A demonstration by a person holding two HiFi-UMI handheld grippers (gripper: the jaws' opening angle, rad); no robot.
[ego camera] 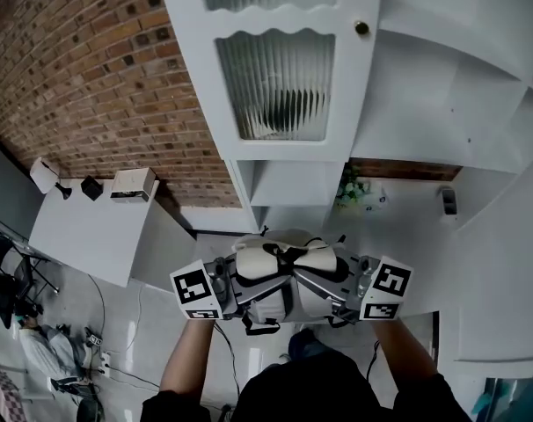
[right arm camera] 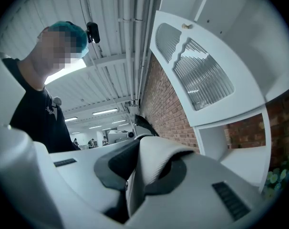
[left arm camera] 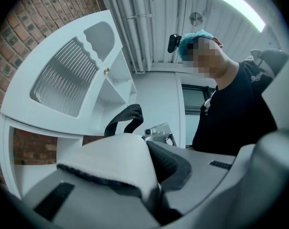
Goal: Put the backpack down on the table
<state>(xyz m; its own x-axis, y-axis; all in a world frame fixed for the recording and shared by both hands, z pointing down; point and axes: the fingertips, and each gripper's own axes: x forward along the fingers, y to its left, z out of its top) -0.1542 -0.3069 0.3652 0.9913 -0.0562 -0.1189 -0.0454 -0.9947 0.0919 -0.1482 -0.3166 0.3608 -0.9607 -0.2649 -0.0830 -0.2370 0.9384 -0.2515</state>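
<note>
The backpack (ego camera: 288,278), white and grey with black trim, hangs in the air in front of the person's chest, carried between the two grippers and resting on nothing. Its black carry loop (left arm camera: 123,118) stands up at the top.

The left gripper (left arm camera: 151,199) has its jaws nearly together, pinched on a padded white strap (left arm camera: 111,160) edged in black mesh. The right gripper (right arm camera: 128,194) is closed down the same way on the other strap (right arm camera: 156,162). Seen from above, the two straps fold toward each other over the middle of the bag, with a marker cube at each outer end.

Just beyond the bag stands a white cabinet (ego camera: 249,174) with a ribbed-glass door (ego camera: 275,86). A small plant (ego camera: 350,188) sits on its ledge to the right. A brick wall (ego camera: 91,77) runs off to the left. The white table (ego camera: 86,236) stands against that wall, well apart from the backpack, with a few small devices along its far edge.
</note>
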